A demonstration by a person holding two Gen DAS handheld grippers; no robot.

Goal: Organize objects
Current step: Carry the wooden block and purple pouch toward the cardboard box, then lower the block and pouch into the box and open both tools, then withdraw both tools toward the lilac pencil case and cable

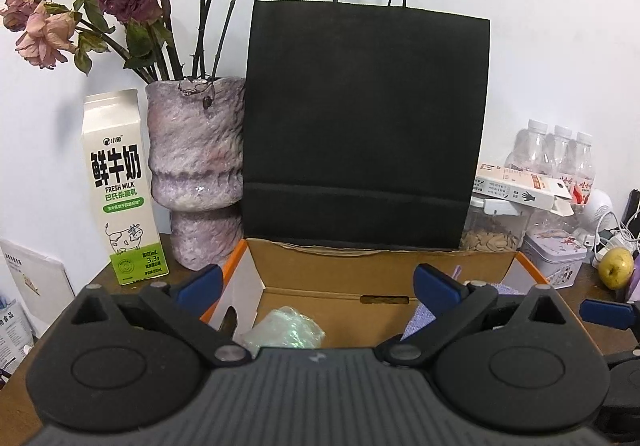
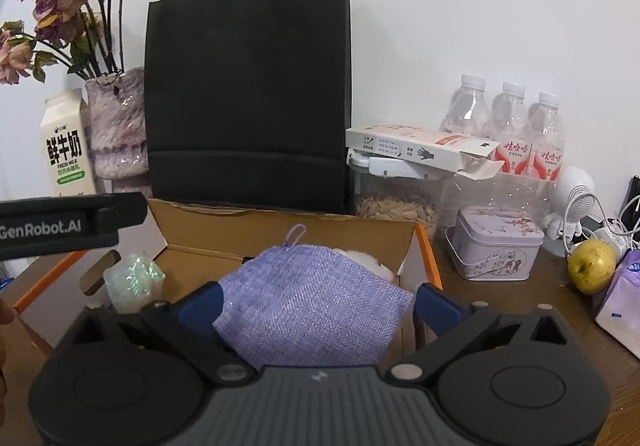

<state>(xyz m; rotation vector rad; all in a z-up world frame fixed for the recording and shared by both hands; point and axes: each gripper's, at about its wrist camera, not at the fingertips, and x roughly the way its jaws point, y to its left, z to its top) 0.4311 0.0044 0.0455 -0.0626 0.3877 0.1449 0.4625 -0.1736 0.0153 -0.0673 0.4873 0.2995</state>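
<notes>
An open cardboard box [image 1: 376,266] with orange edges stands in front of me on the wooden table. Inside it at the left lies an iridescent wrapped bundle [image 1: 286,328], and the same bundle [image 2: 134,278] shows in the right wrist view. A purple woven pouch [image 2: 312,306] lies in the box's right part, with something white and fluffy [image 2: 366,260] behind it. My left gripper [image 1: 320,282] hangs open over the box with nothing between its fingers. My right gripper [image 2: 320,306] is open just above the pouch, its pads apart from it. The left gripper's black body [image 2: 60,226] juts in from the left.
A black paper bag [image 1: 364,126] stands right behind the box. Left of it are a purple vase [image 1: 196,166] of dried roses and a milk carton [image 1: 120,186]. To the right stand a seed jar [image 2: 396,202], a carton [image 2: 420,146], water bottles [image 2: 512,126], a tin [image 2: 496,246] and a yellow fruit [image 2: 592,266].
</notes>
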